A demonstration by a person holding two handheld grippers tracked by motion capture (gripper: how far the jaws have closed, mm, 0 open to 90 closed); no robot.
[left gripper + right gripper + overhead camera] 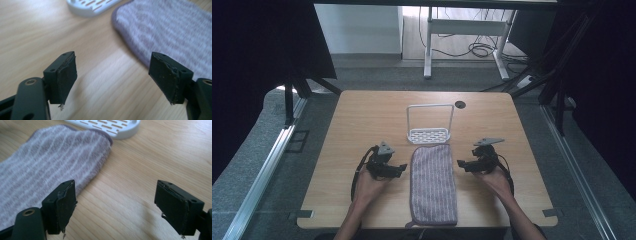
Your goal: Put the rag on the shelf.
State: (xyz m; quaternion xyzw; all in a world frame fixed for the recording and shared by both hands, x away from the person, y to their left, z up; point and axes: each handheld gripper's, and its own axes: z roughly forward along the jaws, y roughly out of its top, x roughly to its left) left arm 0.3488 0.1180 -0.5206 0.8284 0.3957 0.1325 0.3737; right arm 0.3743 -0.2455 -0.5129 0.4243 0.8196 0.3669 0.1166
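Both pairs of jaws stand wide apart, holding nothing. The left gripper [403, 169] and right gripper [460, 164] flank a striped towel [433, 184] lying flat between them on the table [357, 120], a white rack [429, 134] at its far end.

No readable text, label, brand, number or sign appears on anything here.

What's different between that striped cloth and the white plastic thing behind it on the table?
The purple-grey striped cloth is soft and lies completely flat; the white slotted plastic rack is rigid, with a tall wire-like frame standing upright from its base. The cloth is the larger and sits nearer the person, between the two grippers; the rack sits farther back. Both rest on the light wooden table, centred, almost touching end to end.
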